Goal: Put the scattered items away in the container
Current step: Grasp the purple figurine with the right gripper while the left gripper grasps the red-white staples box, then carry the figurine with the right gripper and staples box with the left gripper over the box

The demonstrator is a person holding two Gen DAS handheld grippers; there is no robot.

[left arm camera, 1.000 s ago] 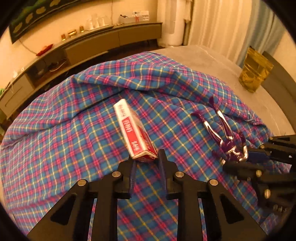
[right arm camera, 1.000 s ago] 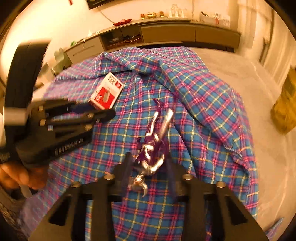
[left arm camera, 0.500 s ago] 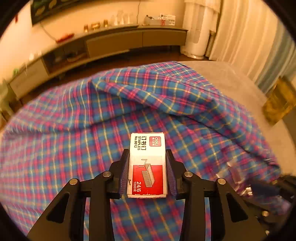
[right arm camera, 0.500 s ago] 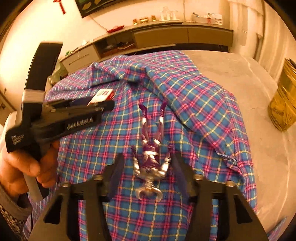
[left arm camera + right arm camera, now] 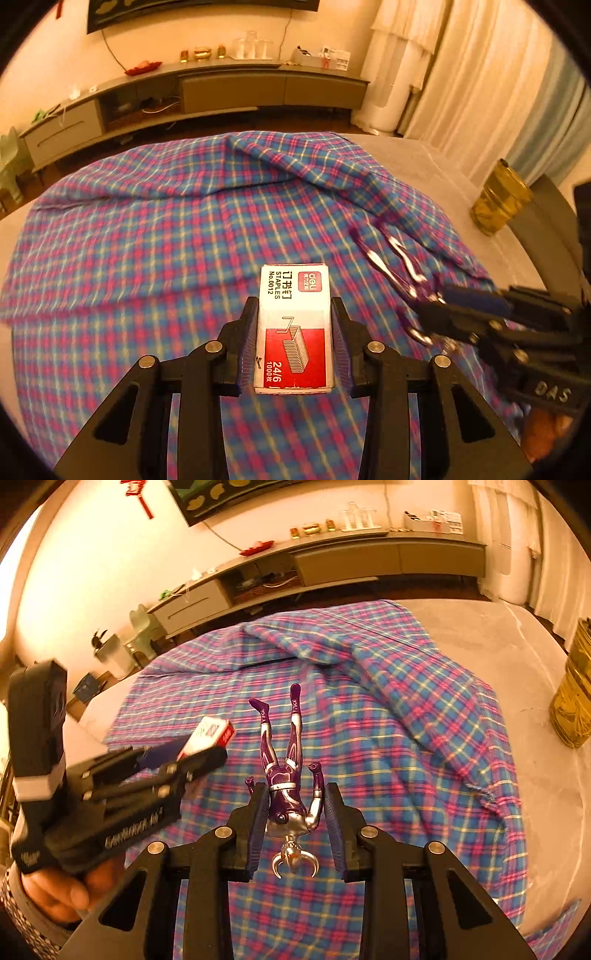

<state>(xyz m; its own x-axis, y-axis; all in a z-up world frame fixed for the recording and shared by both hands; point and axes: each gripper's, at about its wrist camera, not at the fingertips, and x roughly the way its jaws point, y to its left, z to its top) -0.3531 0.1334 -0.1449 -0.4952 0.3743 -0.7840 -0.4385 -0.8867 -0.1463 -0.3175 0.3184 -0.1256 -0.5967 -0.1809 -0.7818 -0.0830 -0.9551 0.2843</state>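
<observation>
Left gripper [image 5: 294, 341] clamps staple box [image 5: 293, 328] lengthwise; right gripper [image 5: 294, 829] clamps figure [image 5: 288, 775], legs pointing away.

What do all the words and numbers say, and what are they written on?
"deli", "STAPLES", "No.0012", "24/6", "1000": staple box, held in the left gripper.
Chinese characters beside "STAPLES": same box; I can't read them.
"DAS": right gripper's body, partly cut off.
White lettering on the left gripper's side: too blurred.
Toy figure in the right gripper: tiny marks on the legs, unreadable.
</observation>
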